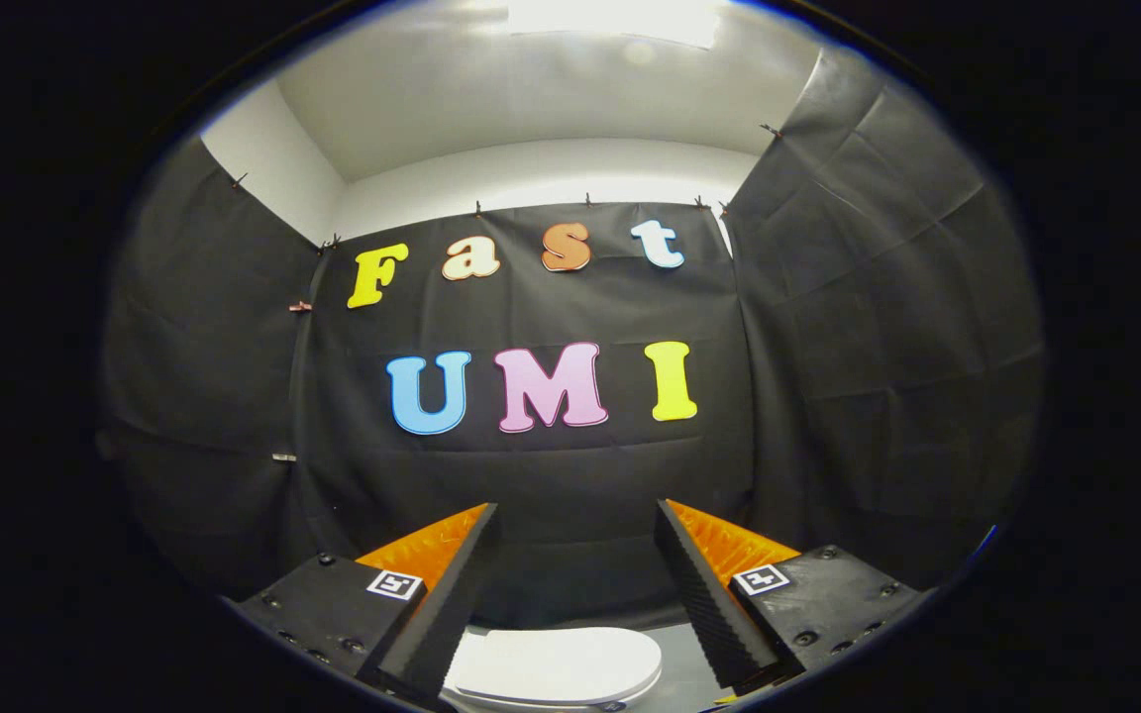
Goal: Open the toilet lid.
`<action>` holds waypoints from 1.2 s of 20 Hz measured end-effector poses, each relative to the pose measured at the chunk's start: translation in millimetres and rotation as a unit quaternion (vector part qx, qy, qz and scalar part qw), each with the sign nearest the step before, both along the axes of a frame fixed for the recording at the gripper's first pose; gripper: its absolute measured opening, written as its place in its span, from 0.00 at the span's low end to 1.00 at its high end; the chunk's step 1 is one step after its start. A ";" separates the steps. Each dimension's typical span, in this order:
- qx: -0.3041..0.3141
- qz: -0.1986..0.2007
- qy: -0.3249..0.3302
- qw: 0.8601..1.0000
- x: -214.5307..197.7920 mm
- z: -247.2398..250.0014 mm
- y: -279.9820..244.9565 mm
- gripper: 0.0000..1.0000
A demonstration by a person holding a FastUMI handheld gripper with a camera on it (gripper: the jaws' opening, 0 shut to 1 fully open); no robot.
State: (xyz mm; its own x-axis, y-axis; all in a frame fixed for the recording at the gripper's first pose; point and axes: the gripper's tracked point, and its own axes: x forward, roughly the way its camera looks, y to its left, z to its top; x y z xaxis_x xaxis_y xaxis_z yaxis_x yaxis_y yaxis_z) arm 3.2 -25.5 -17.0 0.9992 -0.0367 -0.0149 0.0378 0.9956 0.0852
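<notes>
A white toilet with its lid (556,665) lying flat and closed shows low down, between and below my two fingers. My gripper (575,520) is held well above it, aimed at the back wall, with the fingers spread wide apart and nothing between them. The left finger (452,594) and the right finger (704,594) each stand clear of the lid. The front part of the toilet and its bowl are hidden below.
Black cloth walls (551,475) close in the booth at the back and on both sides. A strip of pale grey floor (679,673) lies to the right of the toilet. White upper wall and a ceiling light (610,20) are overhead.
</notes>
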 end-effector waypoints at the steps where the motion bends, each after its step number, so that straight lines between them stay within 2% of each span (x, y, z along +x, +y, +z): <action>1: 0.004 -0.003 0.009 1.000 1.6 -9.1 -2.7 0.98; 10: 0.065 -0.035 0.071 0.995 12.3 -83.9 -25.7 0.98; 15: 0.116 -0.054 0.124 0.984 21.5 -149.4 -42.9 0.96; 18: 0.161 -0.064 0.158 0.972 24.7 -200.6 -54.6 0.96; 21: 0.220 -0.076 0.208 0.950 15.5 -259.7 -61.7 0.96; 24: 0.258 -0.090 0.231 0.934 12.2 -297.0 -75.0 0.96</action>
